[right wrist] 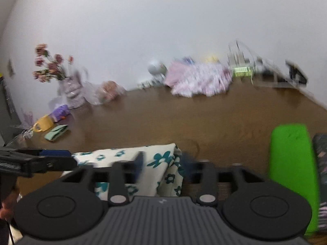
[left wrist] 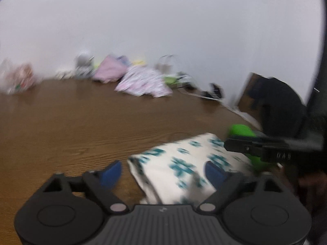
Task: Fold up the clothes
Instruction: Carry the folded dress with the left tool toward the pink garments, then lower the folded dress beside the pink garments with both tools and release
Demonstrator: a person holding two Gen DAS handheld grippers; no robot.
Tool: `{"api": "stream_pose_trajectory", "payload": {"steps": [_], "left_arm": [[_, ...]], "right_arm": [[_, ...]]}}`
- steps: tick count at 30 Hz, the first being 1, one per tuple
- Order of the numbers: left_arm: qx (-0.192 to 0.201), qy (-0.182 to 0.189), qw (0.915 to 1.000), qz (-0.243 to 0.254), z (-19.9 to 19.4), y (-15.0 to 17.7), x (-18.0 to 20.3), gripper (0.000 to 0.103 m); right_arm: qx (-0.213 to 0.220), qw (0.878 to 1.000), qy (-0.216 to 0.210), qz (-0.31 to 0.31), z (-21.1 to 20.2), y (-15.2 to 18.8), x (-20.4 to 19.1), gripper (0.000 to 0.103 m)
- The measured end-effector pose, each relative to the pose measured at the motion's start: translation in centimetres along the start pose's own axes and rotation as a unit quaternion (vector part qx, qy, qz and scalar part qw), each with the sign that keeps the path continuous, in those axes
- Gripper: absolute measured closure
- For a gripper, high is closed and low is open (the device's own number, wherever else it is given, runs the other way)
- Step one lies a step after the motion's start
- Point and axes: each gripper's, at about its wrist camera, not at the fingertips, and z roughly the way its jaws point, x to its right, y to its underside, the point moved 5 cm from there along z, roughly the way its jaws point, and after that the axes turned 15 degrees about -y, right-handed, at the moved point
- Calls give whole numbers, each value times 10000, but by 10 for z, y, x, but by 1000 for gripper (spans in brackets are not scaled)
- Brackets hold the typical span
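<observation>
The left fingers [left wrist: 112, 173] stand spread wide in the left wrist view, blue pads to either side of the near end of the cloth [left wrist: 179, 163], and neither pad presses on it. The left gripper [left wrist: 163, 172] thus holds nothing. The cloth, white with teal flowers, lies folded on the brown desk [left wrist: 81, 126], one piece only. This view alone shows the right gripper [left wrist: 255, 149] from outside: a black bar with green pads over the cloth's far right corner. A dark shape rises behind it at the right edge; the blur hides what it is. Along the wall lie two pink piles [left wrist: 143, 81], one plain and one patterned, with small clutter beside them.

In the right wrist view the right fingers [right wrist: 140, 164] stand parted. One pad lies over the cloth [right wrist: 126, 155]; the other is off its right edge, over bare desk [right wrist: 204, 118]. Whether the pad touches the cloth I cannot tell; nothing is pinched. Only this view shows a bunch of pink flowers [right wrist: 49, 65] in a vase, a yellow mug [right wrist: 44, 123], a purple thing [right wrist: 60, 111] and a pale green pouch [right wrist: 56, 132] at the desk's far left: one of each. A broad green slab [right wrist: 292, 163] stands blurred at the right. The left gripper [right wrist: 36, 161] enters from the left, level with the cloth's left end.
</observation>
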Motion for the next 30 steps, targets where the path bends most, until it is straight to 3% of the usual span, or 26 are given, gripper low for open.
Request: {"api": "stream_pose_trajectory", "payload": {"steps": [4,6,11,17,22,27,30], "left_arm": [[-351,133,9991,178,6,16,16,8],[-567,59,9978,331,21,23,22,34],[-699,-89,9974,161,54,18,-3,41],[-859,-480,9951,67,111,-27,-59,47],[-718,-656,9950,225,173,-74,-76,49],[-881,-630,9940,-127,241,-114,-94,53],[-781,-605,9949,-196,270,-133,-105,53]], "right_arm": [[-929,9937,-544,-300,-1,14,-19,38],[-1112,9914,-618,-302,8,19,-24,43],[-1144,9917,-587,-74,33,8,-28,52],[-1073,9934,-293,288,121,-28,-29,54],[-1048,9929,-43,564,204,-71,18,54],[-1079,9904,104,853,262,-111,72,53],[-977,9919,131,805,292,-133,96,53]]}}
